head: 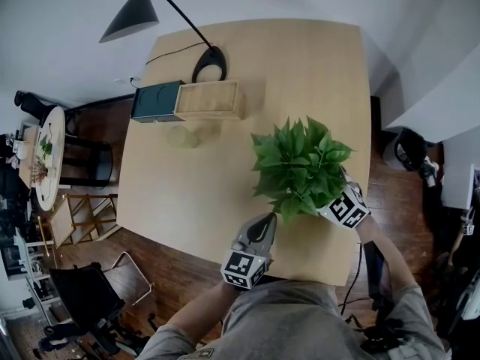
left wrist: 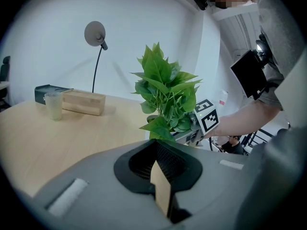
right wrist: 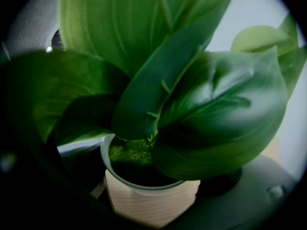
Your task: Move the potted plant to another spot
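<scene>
The potted plant stands on the light wooden table, right of centre in the head view and close to the table's near edge. Its broad green leaves fill most of the right gripper view, with the pale rim of the pot low in the middle. The right gripper comes in from the plant's lower right, its front end under the leaves. Its jaws are clamped on the pot, a ribbed beige pad flat against the outer wall just under the rim.

The left gripper sits at the plant's lower left, just beside the leaves and apart from the pot, with its jaws pressed together on nothing.

Well apart, toward the upper left of the head view, are a frosted cup, a wooden box, a dark green box and a black lamp.
</scene>
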{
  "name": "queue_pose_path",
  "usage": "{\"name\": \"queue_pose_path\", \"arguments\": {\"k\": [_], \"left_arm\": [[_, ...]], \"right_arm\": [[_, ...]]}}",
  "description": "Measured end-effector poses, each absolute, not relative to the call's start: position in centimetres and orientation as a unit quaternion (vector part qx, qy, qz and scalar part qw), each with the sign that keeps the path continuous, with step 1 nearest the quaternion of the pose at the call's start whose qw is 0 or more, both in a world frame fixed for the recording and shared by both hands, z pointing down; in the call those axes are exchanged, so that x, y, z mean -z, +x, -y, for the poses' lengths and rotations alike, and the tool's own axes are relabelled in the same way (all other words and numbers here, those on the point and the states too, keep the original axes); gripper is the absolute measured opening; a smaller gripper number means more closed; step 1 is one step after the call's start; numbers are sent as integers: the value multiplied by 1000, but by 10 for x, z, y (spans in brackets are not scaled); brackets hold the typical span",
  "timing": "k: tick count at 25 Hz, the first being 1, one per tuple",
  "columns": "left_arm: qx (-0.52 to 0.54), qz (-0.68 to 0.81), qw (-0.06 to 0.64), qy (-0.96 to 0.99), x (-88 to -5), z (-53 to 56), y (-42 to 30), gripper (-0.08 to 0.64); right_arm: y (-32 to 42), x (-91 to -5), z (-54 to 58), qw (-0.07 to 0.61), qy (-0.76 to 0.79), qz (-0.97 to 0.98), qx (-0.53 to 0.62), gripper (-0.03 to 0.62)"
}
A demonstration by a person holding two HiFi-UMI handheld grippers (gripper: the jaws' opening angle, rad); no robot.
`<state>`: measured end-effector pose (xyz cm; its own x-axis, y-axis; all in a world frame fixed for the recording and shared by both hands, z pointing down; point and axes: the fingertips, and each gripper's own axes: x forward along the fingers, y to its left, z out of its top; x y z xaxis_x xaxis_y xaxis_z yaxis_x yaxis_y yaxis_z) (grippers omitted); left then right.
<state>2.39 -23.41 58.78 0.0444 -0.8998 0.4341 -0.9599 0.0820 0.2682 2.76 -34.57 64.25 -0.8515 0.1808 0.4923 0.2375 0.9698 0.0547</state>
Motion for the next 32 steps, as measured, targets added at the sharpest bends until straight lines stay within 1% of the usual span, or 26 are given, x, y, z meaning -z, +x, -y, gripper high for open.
{"name": "queue_pose_path", "arguments": {"k": [18, 24, 32], "left_arm": [[-56, 701, 244, 667, -579, 227, 18, -6], [-45, 711, 219, 666, -561, 230, 12, -6], [-17, 730, 176, 660, -511, 215, -14, -6]], "right_arm": [[14, -611, 358, 197, -77, 977, 39, 549], [11, -578, 363, 177, -72, 980, 53, 549], [-12, -505, 351, 147, -70, 985, 62, 549]]}}
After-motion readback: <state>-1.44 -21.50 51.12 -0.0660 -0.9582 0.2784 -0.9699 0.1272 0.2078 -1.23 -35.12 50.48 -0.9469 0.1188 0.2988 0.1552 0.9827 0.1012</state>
